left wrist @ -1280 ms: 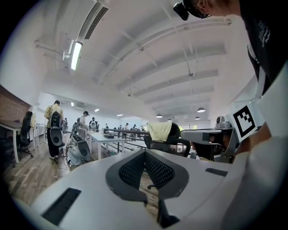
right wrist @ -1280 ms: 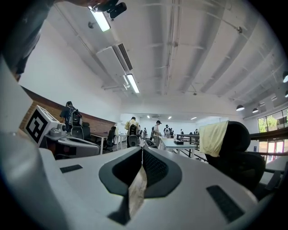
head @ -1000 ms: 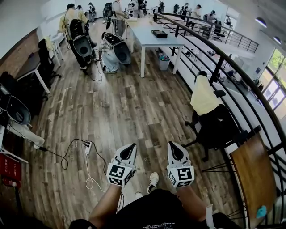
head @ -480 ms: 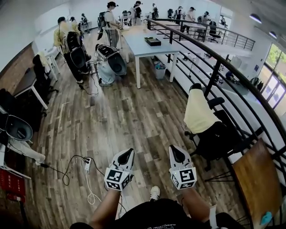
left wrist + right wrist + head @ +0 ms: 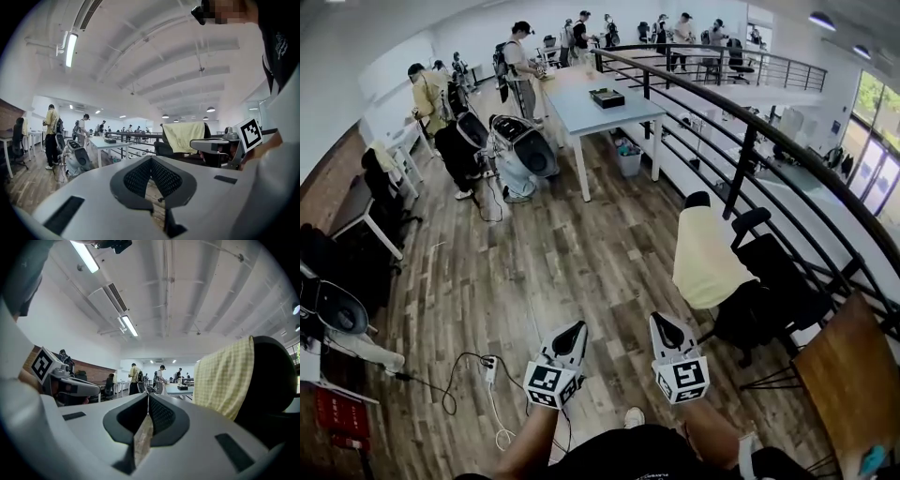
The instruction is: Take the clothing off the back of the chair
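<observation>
Head view: yellow clothing (image 5: pixel 705 255) is draped over the back of the black chair (image 5: pixel 773 281) by the railing (image 5: pixel 742 164), ahead-right of both grippers and well apart from them. Left gripper (image 5: pixel 573 331) and right gripper (image 5: pixel 661 323) are side by side over the wood floor (image 5: pixel 534 253).

Finger state reads only in the gripper views. Left fingers are closed together and empty. Right fingers are also closed, nothing held.

Right gripper view has the clothing large at frame right. Left gripper view shows it small, beyond the fingers, with the white table (image 5: pixel 110 142) to its left.
</observation>
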### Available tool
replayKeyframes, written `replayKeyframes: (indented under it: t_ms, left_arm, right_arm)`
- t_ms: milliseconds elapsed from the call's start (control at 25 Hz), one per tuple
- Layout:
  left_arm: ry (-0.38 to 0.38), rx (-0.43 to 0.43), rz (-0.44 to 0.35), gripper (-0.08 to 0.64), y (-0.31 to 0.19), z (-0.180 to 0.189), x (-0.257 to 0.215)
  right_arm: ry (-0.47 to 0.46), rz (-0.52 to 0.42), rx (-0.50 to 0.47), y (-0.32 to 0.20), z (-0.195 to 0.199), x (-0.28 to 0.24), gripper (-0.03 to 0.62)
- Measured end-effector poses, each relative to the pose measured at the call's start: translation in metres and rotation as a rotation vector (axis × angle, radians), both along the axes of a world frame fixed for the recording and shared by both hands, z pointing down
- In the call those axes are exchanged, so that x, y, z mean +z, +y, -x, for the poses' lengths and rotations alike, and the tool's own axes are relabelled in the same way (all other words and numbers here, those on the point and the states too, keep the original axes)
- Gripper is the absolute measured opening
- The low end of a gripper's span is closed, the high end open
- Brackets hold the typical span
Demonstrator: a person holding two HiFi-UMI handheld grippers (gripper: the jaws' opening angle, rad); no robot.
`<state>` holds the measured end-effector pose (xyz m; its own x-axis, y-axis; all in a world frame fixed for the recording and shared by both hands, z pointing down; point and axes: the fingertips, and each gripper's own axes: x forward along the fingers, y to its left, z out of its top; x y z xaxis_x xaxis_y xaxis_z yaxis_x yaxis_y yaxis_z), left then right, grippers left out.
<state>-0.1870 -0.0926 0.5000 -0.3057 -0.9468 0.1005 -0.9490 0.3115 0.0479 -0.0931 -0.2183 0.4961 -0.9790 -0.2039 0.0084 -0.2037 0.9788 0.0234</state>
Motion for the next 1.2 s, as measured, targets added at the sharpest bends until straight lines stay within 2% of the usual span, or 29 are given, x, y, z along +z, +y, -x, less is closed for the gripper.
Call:
replayKeyframes:
  t_ms: [200,400,600,880,1200]
  left_arm:
    - [-0.003,0.028,0.013,0.011,-0.034,0.0,0.0]
    - [0.027,0.023,0.008,0.011,-0.061,0.008,0.002]
    - [0.036,0.072,-0.005,0.011,-0.083,0.011,0.006]
    - [0.03,0.187,-0.008,0.011,-0.119,0.024,0.01]
    - [0.027,0.36,-0.005,0.011,-0.151,0.051,0.011]
  right_arm:
    - [-0.017,0.02,0.011,-0.025,0.0,-0.002,0.021]
    - [-0.027,0.035,0.014,-0.036,0.002,-0.002,0.021]
    - [-0.033,0.027,0.054,-0.048,0.004,-0.004,0.021]
    - [-0.032,0.02,0.141,-0.062,0.014,0.0,0.021]
    - [-0.014,0.012,0.321,-0.077,0.029,0.0,0.021]
